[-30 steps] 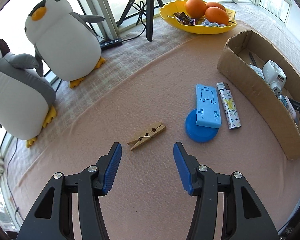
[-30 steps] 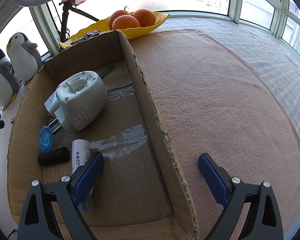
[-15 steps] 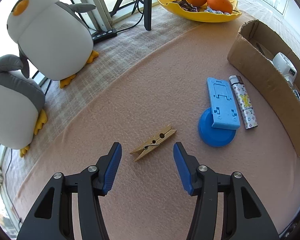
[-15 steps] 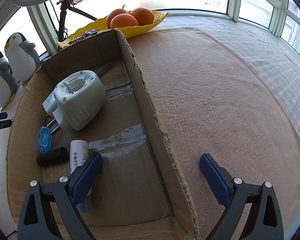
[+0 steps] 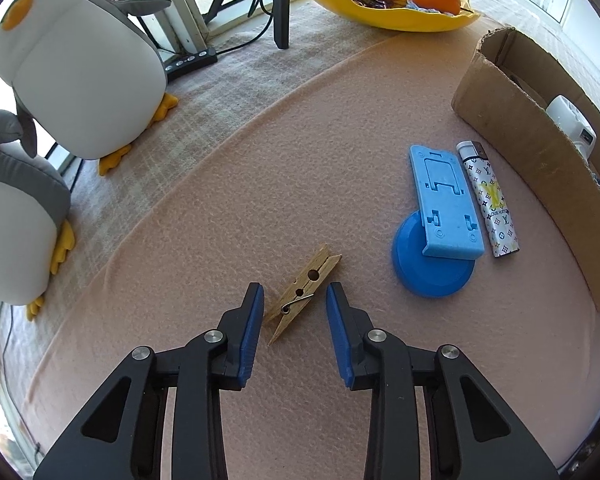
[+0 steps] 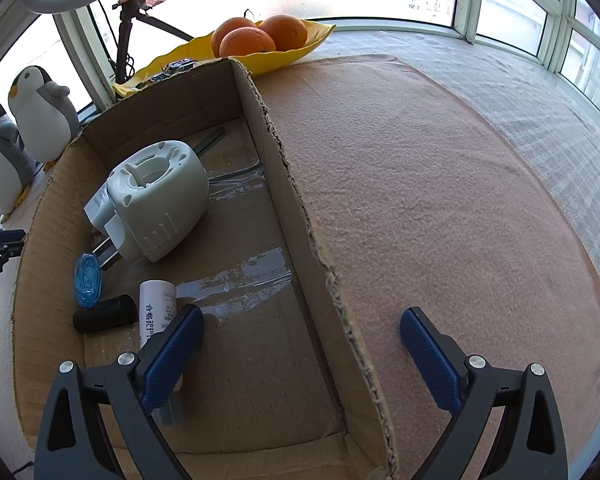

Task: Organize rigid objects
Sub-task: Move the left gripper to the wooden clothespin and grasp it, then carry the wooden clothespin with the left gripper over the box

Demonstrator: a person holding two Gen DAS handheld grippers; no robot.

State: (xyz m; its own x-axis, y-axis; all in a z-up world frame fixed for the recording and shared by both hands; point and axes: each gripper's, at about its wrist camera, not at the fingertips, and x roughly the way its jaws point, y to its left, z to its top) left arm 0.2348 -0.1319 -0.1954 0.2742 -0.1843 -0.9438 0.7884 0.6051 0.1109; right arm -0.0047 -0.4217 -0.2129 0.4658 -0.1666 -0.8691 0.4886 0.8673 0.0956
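left fingers (image 5: 295,294) spread around our peg (image 5: 303,293) | right fingers (image 6: 301,330) spread, empty, straddling box (image 6: 300,196) wall | risk: angled peg may twist out when we pinch

My wooden clothespin (image 5: 303,294) with its metal spring lies on fuzzy matt felt (image 5: 260,184); the cardboard box (image 6: 300,208) has rough torn edges.

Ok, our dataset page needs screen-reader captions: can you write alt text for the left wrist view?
The open left gripper straddles a wooden clothespin lying on a pink felt mat. To its right lie a blue phone stand resting on a blue disc, a patterned lighter and a cardboard box.
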